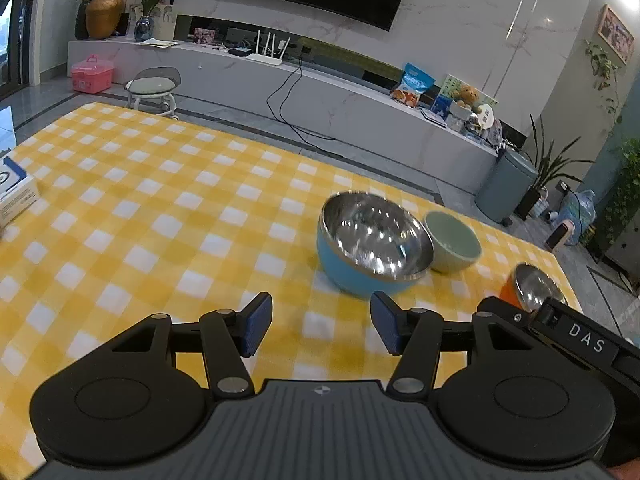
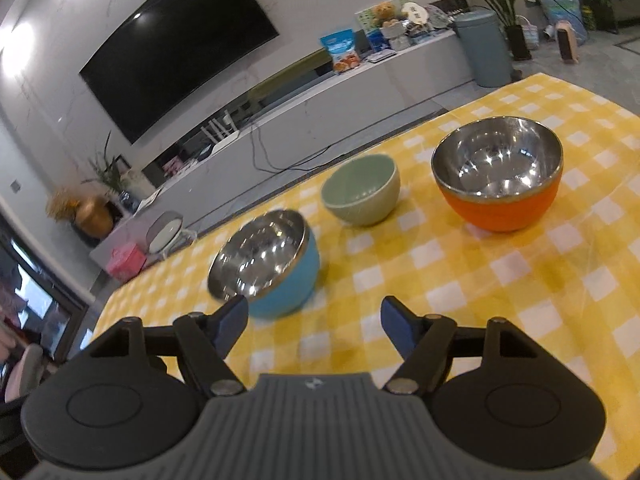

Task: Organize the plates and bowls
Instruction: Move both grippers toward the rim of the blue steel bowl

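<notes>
Three bowls stand on the yellow checked tablecloth (image 1: 160, 208). A blue bowl with a steel inside (image 1: 372, 244) sits just ahead and right of my open, empty left gripper (image 1: 320, 326). A pale green bowl (image 1: 454, 246) touches its right side. An orange steel-lined bowl (image 1: 532, 286) is partly hidden behind the right gripper's body. In the right wrist view my open, empty right gripper (image 2: 314, 326) hovers near the blue bowl (image 2: 268, 268), whose rim is by the left fingertip. The green bowl (image 2: 362, 190) and the orange bowl (image 2: 498, 172) lie farther off.
A white and blue box (image 1: 14, 194) lies at the cloth's left edge. Beyond the table's far edge are a long TV bench (image 1: 320, 92), a small stool (image 1: 154, 88), a pink case (image 1: 92, 74) and a grey bin (image 1: 502, 186).
</notes>
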Motion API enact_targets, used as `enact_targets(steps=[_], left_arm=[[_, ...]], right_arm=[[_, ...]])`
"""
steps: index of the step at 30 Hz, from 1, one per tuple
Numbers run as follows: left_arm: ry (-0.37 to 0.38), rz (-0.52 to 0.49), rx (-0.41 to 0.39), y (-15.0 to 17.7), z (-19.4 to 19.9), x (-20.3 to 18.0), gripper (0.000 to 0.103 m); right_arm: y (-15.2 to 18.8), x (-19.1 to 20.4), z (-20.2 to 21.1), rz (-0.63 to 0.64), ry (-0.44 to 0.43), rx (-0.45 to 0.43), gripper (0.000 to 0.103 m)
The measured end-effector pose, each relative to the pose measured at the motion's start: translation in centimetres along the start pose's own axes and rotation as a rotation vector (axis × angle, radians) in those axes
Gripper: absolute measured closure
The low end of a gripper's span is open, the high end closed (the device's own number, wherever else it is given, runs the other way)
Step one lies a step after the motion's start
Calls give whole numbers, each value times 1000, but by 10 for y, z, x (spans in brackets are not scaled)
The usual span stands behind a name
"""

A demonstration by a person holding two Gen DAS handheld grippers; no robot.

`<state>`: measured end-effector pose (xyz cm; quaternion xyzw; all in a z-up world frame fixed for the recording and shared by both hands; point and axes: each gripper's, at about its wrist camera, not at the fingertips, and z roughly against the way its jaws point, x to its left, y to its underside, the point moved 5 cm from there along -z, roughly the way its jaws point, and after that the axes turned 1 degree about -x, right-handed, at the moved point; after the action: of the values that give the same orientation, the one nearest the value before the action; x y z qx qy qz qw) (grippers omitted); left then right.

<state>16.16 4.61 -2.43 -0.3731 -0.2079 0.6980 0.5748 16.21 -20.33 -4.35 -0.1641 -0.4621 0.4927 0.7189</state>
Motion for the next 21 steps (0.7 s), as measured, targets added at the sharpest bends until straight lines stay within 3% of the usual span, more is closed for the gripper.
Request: enact_targets(steps=[9,21], left_arm=[[5,-36,-29,-24,-42,-3,37],[-8,-159,-27,-24,-95,-16,38]], right_arm=[[-12,2,-48,6,35,23,32],[-12,14,-88,93,-6,10,37]])
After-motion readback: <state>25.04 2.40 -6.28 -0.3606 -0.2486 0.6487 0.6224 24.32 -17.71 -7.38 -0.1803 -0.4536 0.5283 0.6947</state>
